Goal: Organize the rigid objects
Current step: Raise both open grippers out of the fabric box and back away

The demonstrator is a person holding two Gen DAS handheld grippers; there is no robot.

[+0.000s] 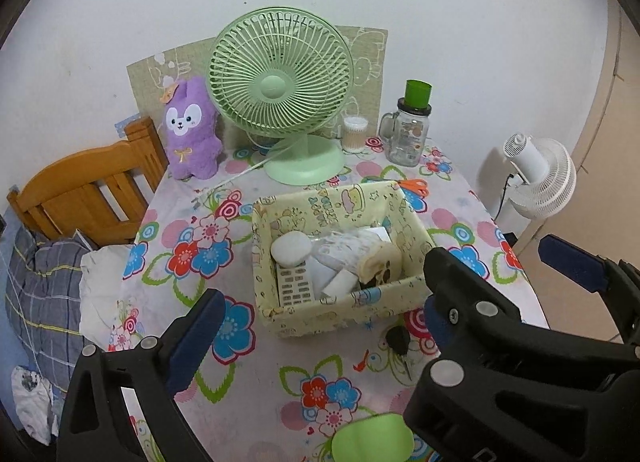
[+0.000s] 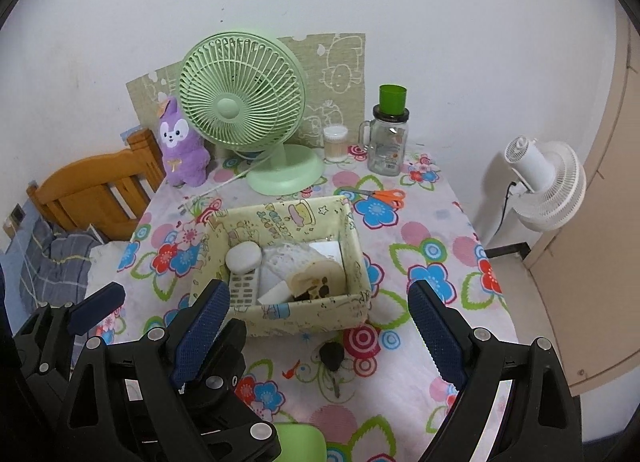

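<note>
Right gripper [image 2: 320,318] gaped empty | left gripper [image 1: 324,310] likewise | risk: key [image 2: 332,356] lay flat; pads might skid, nudging box [image 2: 320,314].

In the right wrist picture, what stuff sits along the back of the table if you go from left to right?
Fluffy purple plush bunny → pale green plastic desk fan → small clear tub of cotton swabs → clear glass handled jar with a dark green plastic cup on its lid.
</note>
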